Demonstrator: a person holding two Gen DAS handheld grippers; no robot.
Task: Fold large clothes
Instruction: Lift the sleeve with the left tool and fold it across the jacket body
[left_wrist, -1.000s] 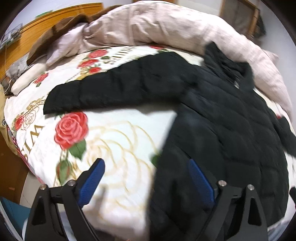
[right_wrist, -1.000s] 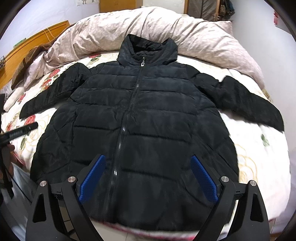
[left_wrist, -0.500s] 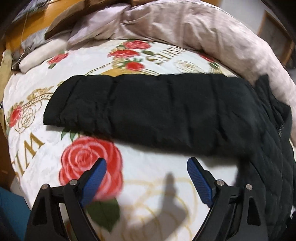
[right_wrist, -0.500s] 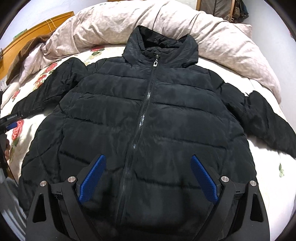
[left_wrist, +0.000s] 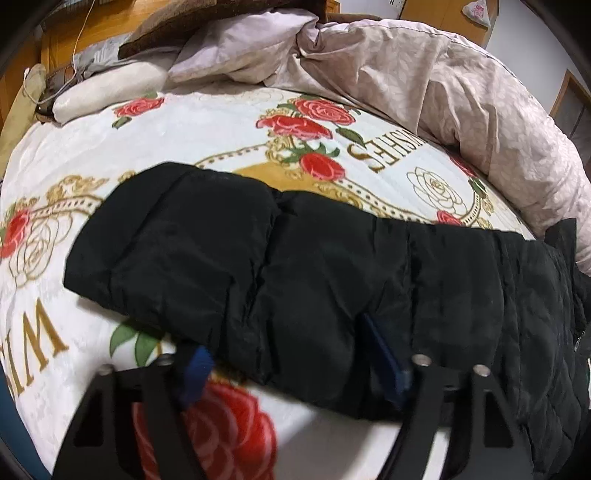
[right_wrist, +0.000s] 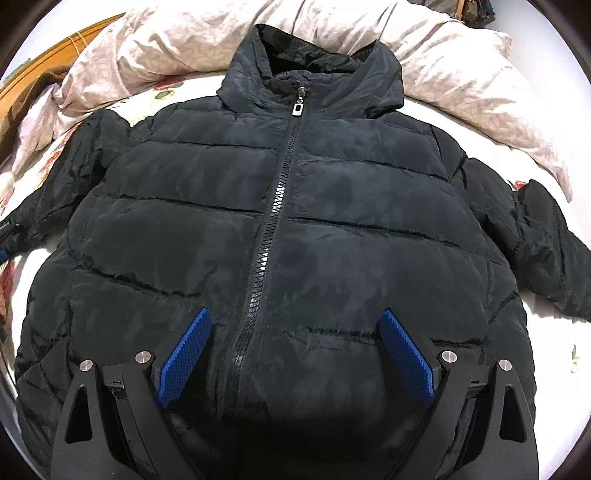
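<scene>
A black puffer jacket (right_wrist: 295, 236) lies face up and zipped on the bed, collar away from me, sleeves spread to both sides. Its left sleeve (left_wrist: 258, 266) stretches across the left wrist view, cuff at the left. My left gripper (left_wrist: 291, 354) is open, its jaws straddling the near edge of that sleeve; its right finger is partly hidden by the cloth. My right gripper (right_wrist: 295, 350) is open and empty, low over the jacket's lower front, one finger on each side of the zipper (right_wrist: 273, 206).
The bed has a white blanket with red roses (left_wrist: 229, 125). A bunched pinkish duvet (left_wrist: 461, 96) lies along the far side, also in the right wrist view (right_wrist: 461, 62). A wooden headboard (left_wrist: 74, 40) and pillows (left_wrist: 107, 92) are at the far left.
My left gripper has moved forward and down onto the sleeve, so its jaws now straddle the sleeve's near edge. My right gripper has moved closer over the jacket's front.
</scene>
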